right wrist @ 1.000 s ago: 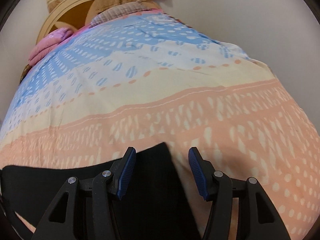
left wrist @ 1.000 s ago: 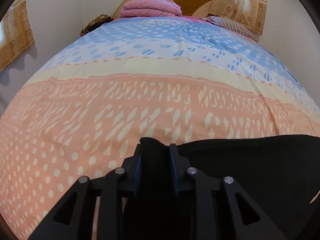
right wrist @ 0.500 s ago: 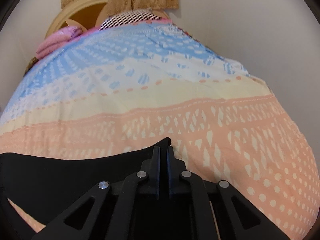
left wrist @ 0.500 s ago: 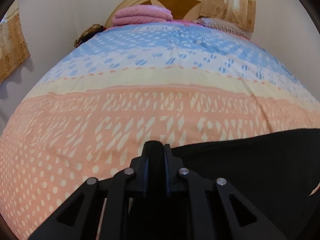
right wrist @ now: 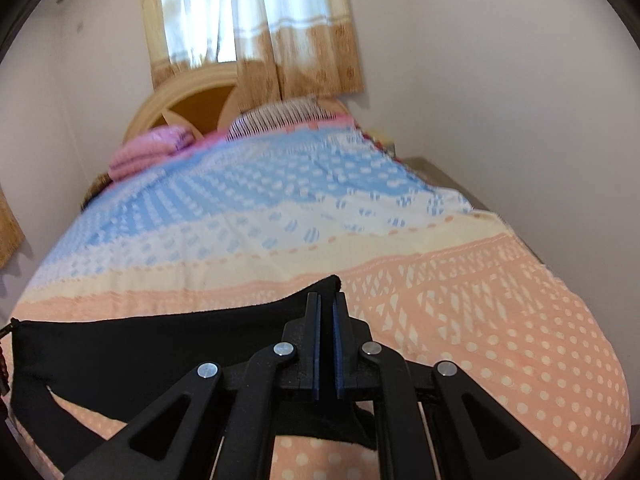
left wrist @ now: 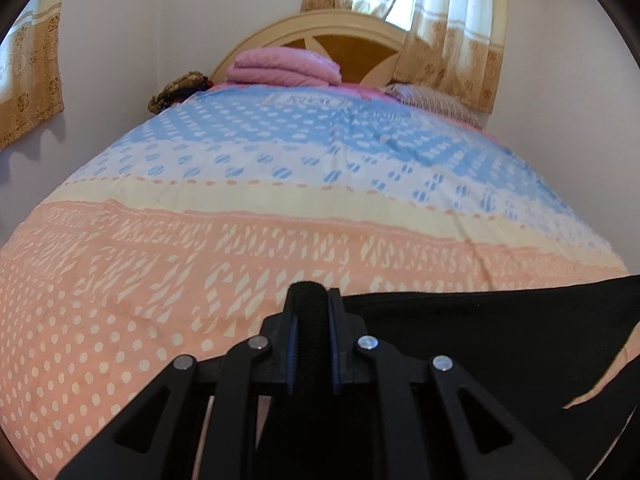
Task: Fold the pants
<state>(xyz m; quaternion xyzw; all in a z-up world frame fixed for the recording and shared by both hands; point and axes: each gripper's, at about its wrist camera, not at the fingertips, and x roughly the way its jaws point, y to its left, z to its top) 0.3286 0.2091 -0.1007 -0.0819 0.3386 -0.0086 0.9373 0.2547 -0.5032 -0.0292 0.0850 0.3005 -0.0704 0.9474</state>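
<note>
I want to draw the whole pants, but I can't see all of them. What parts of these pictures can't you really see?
- Black pants: left wrist view, lower part hidden behind the left claw and cut off by the frame.
- Pants' far end: right wrist view, cut off at the left edge; the rest sits behind the right claw.
- Pink folded blanket: right wrist view, blurred.

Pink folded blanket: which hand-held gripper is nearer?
Left. The left hand-held gripper faces the pink folded blanket almost straight ahead; from the right hand-held gripper it lies off to the left.
</note>
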